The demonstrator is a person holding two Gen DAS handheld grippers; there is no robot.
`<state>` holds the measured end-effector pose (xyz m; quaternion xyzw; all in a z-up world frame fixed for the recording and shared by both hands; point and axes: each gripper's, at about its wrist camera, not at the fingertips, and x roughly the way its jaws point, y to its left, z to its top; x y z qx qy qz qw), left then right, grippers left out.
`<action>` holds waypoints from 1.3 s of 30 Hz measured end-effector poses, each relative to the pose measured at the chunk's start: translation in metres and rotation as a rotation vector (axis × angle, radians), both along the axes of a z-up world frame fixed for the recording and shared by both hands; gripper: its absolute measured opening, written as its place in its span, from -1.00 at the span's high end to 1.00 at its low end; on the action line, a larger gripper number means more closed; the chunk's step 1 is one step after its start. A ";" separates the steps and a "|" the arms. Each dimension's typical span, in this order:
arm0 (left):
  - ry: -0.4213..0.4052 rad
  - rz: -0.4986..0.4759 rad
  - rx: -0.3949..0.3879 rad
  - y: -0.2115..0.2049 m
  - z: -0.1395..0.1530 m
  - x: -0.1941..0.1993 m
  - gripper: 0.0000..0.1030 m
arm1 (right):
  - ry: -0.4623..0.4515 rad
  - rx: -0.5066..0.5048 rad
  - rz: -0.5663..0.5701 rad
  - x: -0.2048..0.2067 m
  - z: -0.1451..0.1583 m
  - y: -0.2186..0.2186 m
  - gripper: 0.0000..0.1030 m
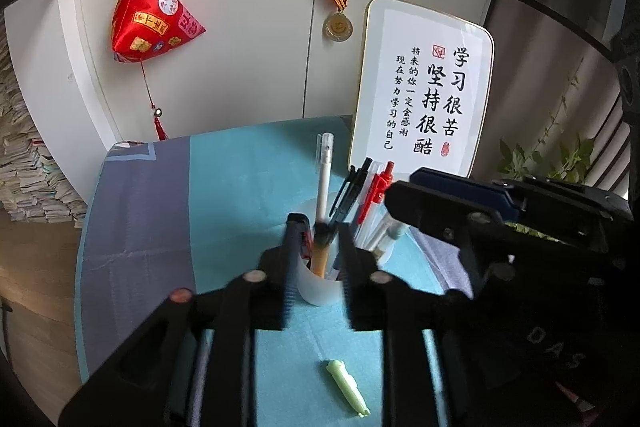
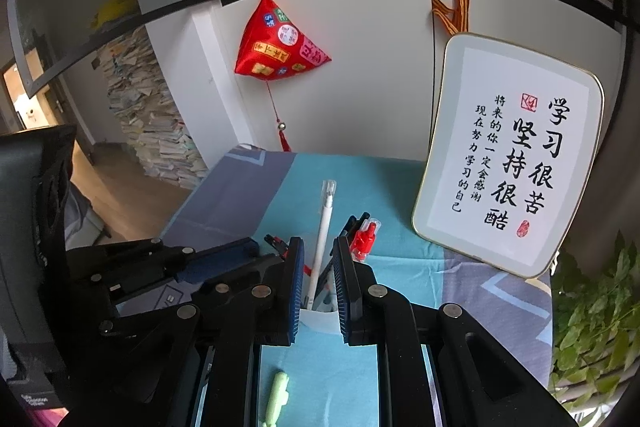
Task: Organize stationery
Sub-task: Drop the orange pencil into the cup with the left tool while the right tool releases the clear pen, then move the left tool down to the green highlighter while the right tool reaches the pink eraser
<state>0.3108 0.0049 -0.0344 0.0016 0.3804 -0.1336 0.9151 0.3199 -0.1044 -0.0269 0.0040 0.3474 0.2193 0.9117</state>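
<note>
While my left gripper stood narrowly parted around the white pen in the cup | right gripper stayed out, narrow, apparently empty | I judged: withdraw straight | green cap lay loose on the cloth.

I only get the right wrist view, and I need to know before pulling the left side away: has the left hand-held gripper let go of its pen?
Observer: Yes. The left hand-held gripper has its fingers apart. An orange pen stands between them, apparently clear of both pads.
Operator: Is that pen in the cup?
Observer: Its lower end sits inside the cup, beside the white pen.
Operator: Anything left out?
Observer: A green marker lies flat on the tablecloth in front of the cup, its whole length in view.
</note>
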 end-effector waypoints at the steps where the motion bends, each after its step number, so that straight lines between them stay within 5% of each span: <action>1: -0.007 0.005 0.002 0.001 0.001 -0.001 0.47 | -0.003 0.000 -0.002 -0.001 0.001 0.000 0.70; 19: -0.046 0.021 -0.018 0.010 0.023 -0.029 0.47 | -0.033 -0.012 -0.032 -0.032 0.023 -0.012 0.70; 39: -0.157 0.010 -0.031 0.010 0.066 -0.109 0.29 | -0.106 -0.034 -0.051 -0.119 0.057 -0.029 0.70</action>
